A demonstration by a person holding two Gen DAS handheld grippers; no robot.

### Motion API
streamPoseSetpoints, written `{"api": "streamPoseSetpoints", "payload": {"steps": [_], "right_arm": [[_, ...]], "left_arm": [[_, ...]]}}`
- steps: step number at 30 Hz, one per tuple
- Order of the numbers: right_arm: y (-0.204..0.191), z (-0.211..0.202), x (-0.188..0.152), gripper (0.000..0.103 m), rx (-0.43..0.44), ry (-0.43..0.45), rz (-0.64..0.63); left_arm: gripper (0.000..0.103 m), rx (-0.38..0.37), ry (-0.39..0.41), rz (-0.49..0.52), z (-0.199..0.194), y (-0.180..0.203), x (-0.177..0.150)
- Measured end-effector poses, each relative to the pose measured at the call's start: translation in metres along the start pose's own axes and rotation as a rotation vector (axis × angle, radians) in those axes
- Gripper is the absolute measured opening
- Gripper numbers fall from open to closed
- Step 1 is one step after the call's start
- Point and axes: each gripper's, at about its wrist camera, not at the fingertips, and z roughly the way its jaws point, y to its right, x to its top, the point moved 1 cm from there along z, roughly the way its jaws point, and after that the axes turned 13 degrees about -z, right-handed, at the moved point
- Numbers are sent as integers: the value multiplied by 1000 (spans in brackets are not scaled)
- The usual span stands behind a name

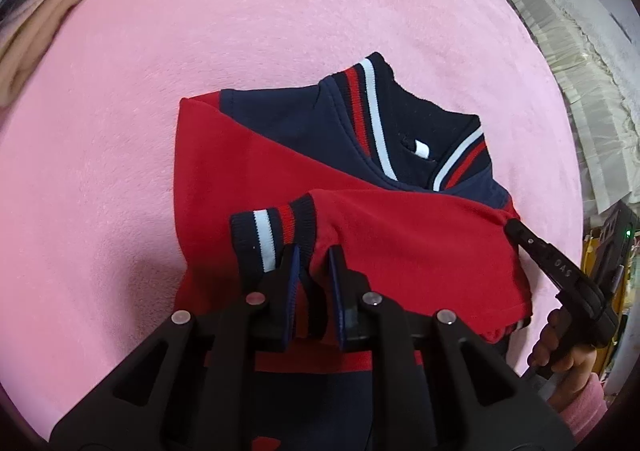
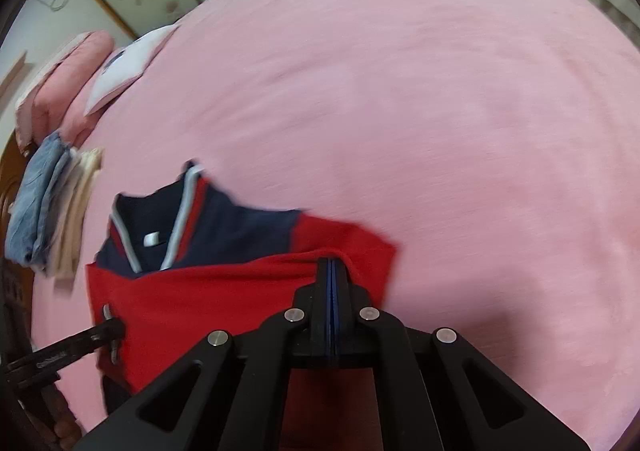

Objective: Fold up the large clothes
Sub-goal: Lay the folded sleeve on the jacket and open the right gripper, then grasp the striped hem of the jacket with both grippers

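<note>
The lower part of the red and navy jacket (image 1: pixel 360 187) is hidden behind the left gripper (image 1: pixel 314 271) body in the left wrist view, and its hem is cut off at the frame's bottom; the right wrist view is motion-blurred, so the garment's edges smear there. The jacket lies on the pink bed cover (image 1: pixel 280 11), sleeves folded across the chest, collar (image 1: pixel 404 131) pointing away from the person and its long axis running from collar toward the near edge. The left gripper's fingers (image 1: pixel 290 271) stand slightly apart over the striped cuff (image 1: pixel 272 231) of one sleeve; whether they touch the cloth is hard to tell. The right gripper (image 2: pixel 332 275) has its fingers pressed together, pinching a fold of red sleeve fabric at the jacket's right side. Wide bare cover surrounds the jacket ahead and to both sides. A stack of folded clothes (image 2: pixel 48 211) sits near the collar's left, and pillows (image 2: pixel 80 83) lie farther off at the bed's edge.
</note>
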Motion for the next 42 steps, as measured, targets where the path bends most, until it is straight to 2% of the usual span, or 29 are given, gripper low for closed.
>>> {"api": "streamPoseSetpoints", "payload": {"steps": [4,7,9,10,12,14,16,18,21,23,26,30,34,35,37,39,40,41,42], "right_arm": [[-5,-19,1,0,10,33,12],[-28,-25,-6,0,222,26,52],[-62,-8,-18,0,293,-59,32],[-72,-2,-26,0,278,-101,-13],[-84,5,-40,0,206,-126,-111],[-79,0,-52,0,176,-119,-91],[-51,-10,-63,0,132,-108,-51],[-32,-15,-64,0,108,-96,-9],[-9,-32,-56,0,-14,-103,-42],[-1,-40,-53,0,-106,-94,-19],[4,-44,-53,0,-90,-78,81],[2,-70,-74,0,-72,-26,125],[-19,-92,-100,0,-71,-31,163],[-39,-89,-101,2,-66,-36,170],[-52,-95,-114,7,-66,-45,181],[-58,-107,-127,19,-66,-52,180],[-61,-118,-137,23,-66,-49,184],[-60,-131,-147,30,-61,-42,195],[-64,-133,-156,38,-56,-35,224]], "left_arm": [[14,39,43,-11,-14,14,-4],[14,17,46,36,-15,37,-17],[14,90,28,94,-3,48,-23],[14,151,12,134,5,52,-26],[14,158,13,174,10,58,-28],[12,140,16,198,9,56,-28],[2,145,24,212,8,51,-28],[1,124,18,201,4,43,-26],[1,110,23,163,-5,32,-23],[1,111,30,161,-7,31,-25],[1,172,34,129,-12,21,-27],[1,107,50,59,-35,4,-29],[3,126,28,100,-66,-19,-36],[4,138,21,117,-71,-24,-39],[17,155,9,137,-82,-35,-46],[45,156,2,141,-94,-45,-53],[49,158,6,139,-100,-49,-58],[55,159,7,136,-106,-54,-62],[56,163,2,127,-112,-60,-68]]}}
